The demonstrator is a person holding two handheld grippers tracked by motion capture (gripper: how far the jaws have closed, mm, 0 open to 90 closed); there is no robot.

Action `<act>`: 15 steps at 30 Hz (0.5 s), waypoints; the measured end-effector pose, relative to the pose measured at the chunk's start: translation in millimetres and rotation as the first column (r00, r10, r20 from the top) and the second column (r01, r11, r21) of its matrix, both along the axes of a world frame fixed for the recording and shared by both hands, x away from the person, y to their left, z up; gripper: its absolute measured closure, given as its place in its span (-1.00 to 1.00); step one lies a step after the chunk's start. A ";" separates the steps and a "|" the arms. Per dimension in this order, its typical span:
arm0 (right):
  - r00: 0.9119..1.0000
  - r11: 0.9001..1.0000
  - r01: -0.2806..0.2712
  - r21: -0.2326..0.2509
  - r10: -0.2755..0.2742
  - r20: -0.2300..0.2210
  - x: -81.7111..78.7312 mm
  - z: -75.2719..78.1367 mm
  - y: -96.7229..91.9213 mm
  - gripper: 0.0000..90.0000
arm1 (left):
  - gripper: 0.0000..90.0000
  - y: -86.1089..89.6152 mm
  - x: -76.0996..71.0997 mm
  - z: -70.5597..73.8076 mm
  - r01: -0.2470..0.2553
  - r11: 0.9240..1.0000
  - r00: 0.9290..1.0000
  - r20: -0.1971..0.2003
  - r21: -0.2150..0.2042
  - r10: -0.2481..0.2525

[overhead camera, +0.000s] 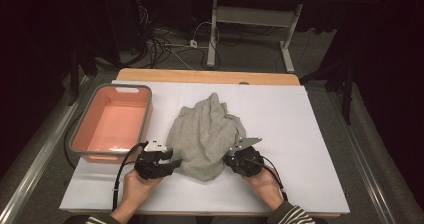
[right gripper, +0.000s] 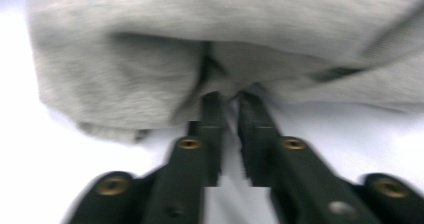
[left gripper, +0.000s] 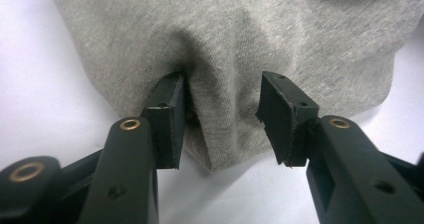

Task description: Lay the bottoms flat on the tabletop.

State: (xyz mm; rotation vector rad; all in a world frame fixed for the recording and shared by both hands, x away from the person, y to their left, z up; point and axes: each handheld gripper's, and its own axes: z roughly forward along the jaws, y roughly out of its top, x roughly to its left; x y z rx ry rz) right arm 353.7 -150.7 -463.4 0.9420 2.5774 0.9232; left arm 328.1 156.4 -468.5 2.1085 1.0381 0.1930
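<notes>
Here grey cloth [overhead camera: 204, 136] mid-table; bin [overhead camera: 111, 121] left, bare board [overhead camera: 300, 134] right.

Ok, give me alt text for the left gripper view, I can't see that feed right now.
The left tongs stand open around a fold at the edge of a grey cloth, one pad against the fabric and the other clear of it. The cloth lies crumpled on a white table.
</notes>
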 end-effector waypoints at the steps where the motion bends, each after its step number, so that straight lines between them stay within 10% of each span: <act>1: 1.000 1.000 0.026 0.001 -0.026 0.006 1.8 0.0 -1.8 0.53 | 0.15 -0.1 -0.1 0.0 0.000 1.000 1.000 0.000 0.000 0.000; 11: 0.985 0.987 0.148 0.055 -0.153 0.085 19.2 15.0 -15.6 0.25 | 0.15 3.2 3.3 -1.9 -0.002 0.999 1.000 -0.031 -0.041 0.001; 15: 0.989 0.990 0.138 0.004 -0.138 0.060 26.3 7.3 -5.5 0.49 | 0.15 1.3 2.2 -2.1 0.000 1.000 1.000 -0.023 -0.023 0.000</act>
